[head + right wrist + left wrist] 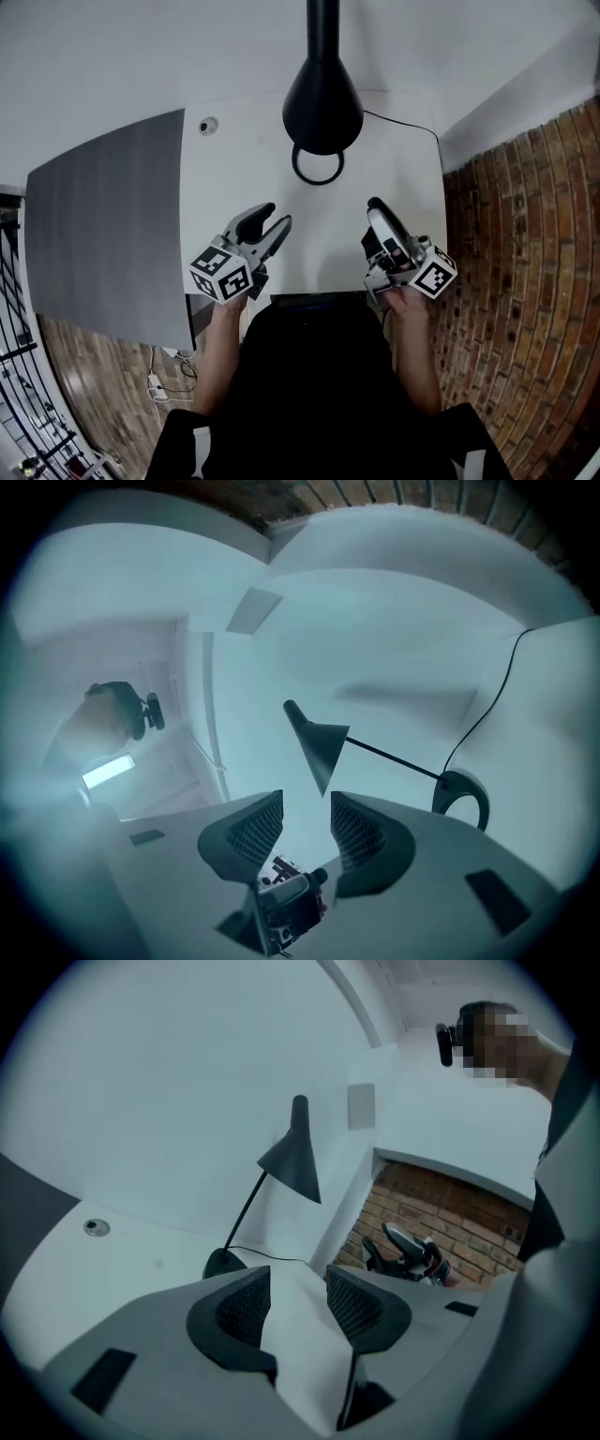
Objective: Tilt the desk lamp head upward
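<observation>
A black desk lamp stands at the back of the white desk [234, 178]. Its cone-shaped head [322, 103] hangs over its ring base [318, 166]. In the left gripper view the lamp head [293, 1162] slopes down on a thin stem above the base [223, 1263]. The right gripper view shows the head [319, 742] just beyond the jaws. My left gripper [277, 217] [298, 1283] is open and empty, short of the lamp on its left. My right gripper [377, 211] [307, 819] is open and empty on the lamp's right. Neither touches the lamp.
A grey mat [108, 234] covers the desk's left part, with a round grommet [207, 126] beside it. The lamp's cable [398, 122] runs off to the back right. A brick wall [525, 281] borders the desk on the right.
</observation>
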### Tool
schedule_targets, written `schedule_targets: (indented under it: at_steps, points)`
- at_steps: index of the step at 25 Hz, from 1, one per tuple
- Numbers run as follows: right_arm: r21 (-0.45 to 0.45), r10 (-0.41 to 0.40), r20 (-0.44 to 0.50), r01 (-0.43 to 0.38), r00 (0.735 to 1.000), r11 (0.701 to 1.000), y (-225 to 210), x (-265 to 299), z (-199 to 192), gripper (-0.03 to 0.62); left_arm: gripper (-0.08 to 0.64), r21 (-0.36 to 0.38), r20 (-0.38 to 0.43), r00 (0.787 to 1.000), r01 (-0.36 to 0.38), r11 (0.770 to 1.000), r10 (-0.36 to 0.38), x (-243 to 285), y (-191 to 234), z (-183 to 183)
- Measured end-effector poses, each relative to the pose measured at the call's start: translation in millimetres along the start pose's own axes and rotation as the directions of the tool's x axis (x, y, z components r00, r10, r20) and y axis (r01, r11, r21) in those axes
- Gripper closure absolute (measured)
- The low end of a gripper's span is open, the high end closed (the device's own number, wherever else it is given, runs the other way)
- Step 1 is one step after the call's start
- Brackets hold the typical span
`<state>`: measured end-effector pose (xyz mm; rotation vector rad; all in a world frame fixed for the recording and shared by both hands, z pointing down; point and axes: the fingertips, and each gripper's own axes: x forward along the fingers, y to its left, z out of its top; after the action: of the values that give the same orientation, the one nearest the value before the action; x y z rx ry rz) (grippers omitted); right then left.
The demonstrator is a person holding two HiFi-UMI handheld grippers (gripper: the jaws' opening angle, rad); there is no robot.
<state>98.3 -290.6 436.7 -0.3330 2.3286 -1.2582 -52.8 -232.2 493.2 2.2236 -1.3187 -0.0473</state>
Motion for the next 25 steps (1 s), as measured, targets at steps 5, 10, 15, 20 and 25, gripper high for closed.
schedule_targets:
  at_steps: [5, 10, 15, 20, 25]
  points:
    - [0.047, 0.048, -0.084, -0.044, 0.995, 0.998, -30.1, 22.4, 12.5, 0.448, 0.36, 0.103, -0.082, 0.991, -0.093, 0.99, 0.102, 30.1, 13.6, -10.0]
    - [0.036, 0.042, -0.139, -0.037, 0.989, 0.999, -42.9, 39.2, 14.1, 0.446, 0.336, 0.204, -0.186, 0.975, -0.087, 0.975, 0.125, 64.1, 38.1, -29.7]
    - [-0.008, 0.023, -0.205, -0.026, 0.979, 1.0, -37.2, 53.9, 5.3, 0.446, 0.328, 0.271, -0.318, 0.941, -0.027, 0.962, 0.116, 106.5, 67.2, -69.5]
    - [-0.044, 0.011, -0.272, -0.024, 0.962, 0.999, -31.9, 63.7, -7.0, 0.446, 0.327, 0.197, -0.383, 0.922, 0.017, 0.98, 0.061, 143.2, 85.7, -96.8]
    - [-0.052, -0.01, -0.311, -0.007, 0.95, 0.999, -36.5, 69.7, -18.7, 0.448, 0.327, 0.111, -0.394, 0.918, -0.001, 0.994, 0.045, 158.4, 95.0, -115.1]
